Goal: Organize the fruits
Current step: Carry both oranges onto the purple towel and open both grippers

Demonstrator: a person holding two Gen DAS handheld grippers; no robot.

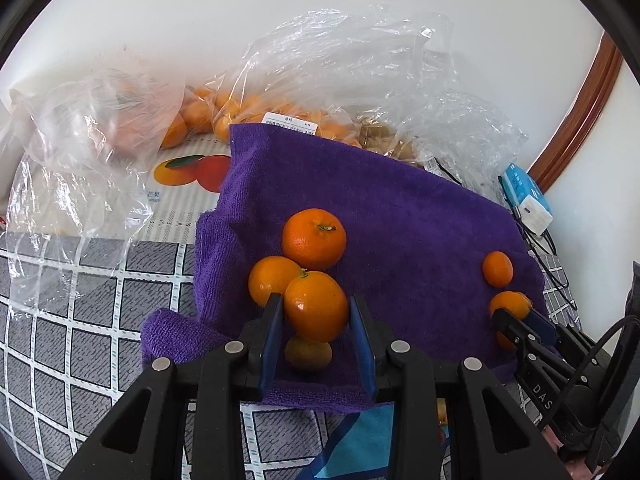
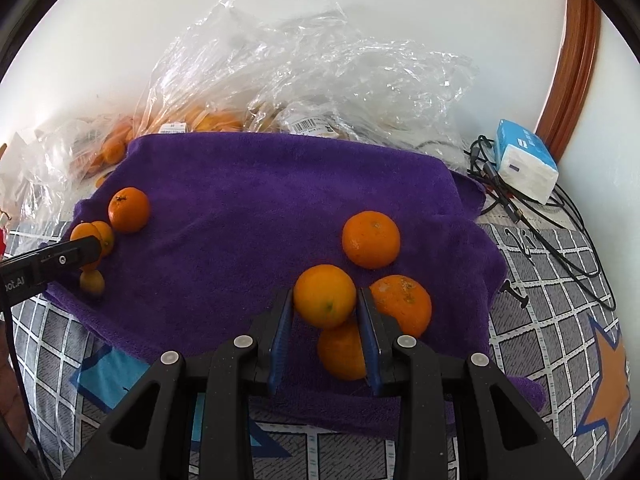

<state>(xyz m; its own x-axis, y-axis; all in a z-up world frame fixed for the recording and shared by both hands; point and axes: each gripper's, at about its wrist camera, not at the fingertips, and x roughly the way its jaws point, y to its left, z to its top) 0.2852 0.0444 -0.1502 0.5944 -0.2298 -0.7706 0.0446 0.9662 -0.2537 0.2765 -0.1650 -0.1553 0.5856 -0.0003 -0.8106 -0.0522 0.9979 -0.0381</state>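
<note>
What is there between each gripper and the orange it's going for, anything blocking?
Nothing visible blocks either one. The left gripper already has an orange between its fingers, and the right gripper has another orange between its fingers. Other oranges sit close beside both on the purple towel, not in between.

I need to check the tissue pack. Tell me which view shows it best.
The right wrist view: the tissue pack sits whole and unblocked beside black cables. The left wrist view shows it smaller, squeezed at the frame's right edge.
</note>
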